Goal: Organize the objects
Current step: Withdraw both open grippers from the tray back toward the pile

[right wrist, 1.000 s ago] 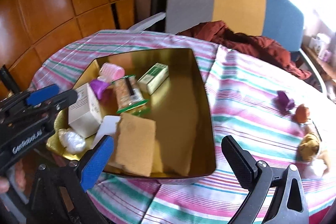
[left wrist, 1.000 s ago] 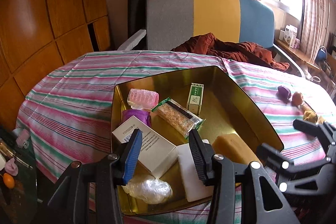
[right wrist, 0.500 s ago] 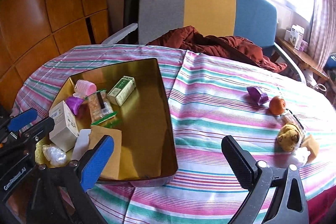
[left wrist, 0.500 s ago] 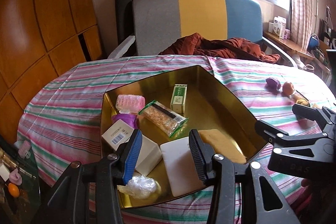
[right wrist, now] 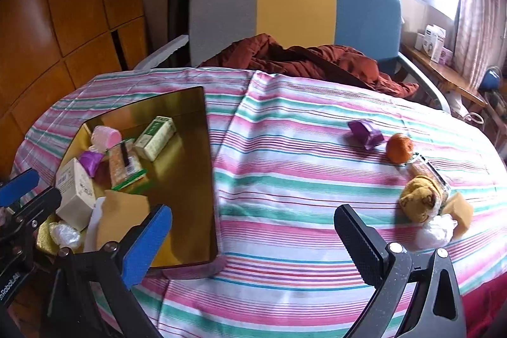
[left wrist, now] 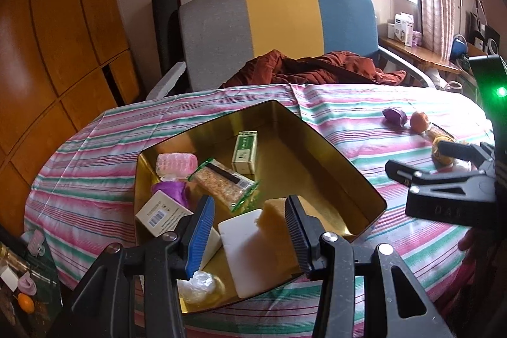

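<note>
Striped tablecloth (right wrist: 285,179) under gold tin (right wrist: 190,179) — left gripper (left wrist: 250,230) parted, empty; right gripper (right wrist: 253,243) wide, empty — near orange (right wrist: 400,148).

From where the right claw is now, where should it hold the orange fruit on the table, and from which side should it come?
Grip the orange across its round middle, coming down from above. It sits between the purple thing and the jar, so turn the open right claw so its fingers close on the near and far sides, which look free. A round fruit may roll, so close gently.
</note>
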Demonstrator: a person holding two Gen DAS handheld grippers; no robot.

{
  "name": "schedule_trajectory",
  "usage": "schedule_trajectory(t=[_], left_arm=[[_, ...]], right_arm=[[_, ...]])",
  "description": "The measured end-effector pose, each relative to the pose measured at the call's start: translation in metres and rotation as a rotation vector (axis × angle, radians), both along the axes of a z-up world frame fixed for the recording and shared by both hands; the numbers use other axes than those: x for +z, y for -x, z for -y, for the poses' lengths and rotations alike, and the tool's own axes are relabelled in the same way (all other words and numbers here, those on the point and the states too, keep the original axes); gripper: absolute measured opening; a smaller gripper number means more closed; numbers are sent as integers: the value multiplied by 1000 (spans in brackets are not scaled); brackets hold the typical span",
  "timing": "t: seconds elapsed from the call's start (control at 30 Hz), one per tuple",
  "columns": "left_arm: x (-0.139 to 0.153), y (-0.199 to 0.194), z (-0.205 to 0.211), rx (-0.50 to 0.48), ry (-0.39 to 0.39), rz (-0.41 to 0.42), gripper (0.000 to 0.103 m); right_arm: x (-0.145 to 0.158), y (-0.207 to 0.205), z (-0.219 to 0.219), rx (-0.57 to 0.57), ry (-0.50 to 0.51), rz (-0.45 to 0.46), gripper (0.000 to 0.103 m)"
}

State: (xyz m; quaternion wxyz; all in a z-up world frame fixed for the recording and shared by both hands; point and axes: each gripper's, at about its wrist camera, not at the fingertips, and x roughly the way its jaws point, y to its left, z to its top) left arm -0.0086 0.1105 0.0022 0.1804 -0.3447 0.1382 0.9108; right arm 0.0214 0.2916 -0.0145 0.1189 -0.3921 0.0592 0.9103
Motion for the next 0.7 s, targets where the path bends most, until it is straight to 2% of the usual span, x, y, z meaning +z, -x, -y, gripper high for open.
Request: schedule_trajectory(t=[0.23,0.43,0.57,0.7], left_arm=[[0,-4,-17,-68,-8,18,47],[-1,-8,-39,-154,-28,48,47],[-3,-11,-57,-211,-34,75,47],[-6,-15,-80,-266,-30,98,47]], right_arm=[[1,-6,-40,-61,-10,21,103],[9,-20,-103,-189,-23,31,103],[21,-39,-163,-319,-19,16,103],[25,-65,-229,-505,23,-22,103]])
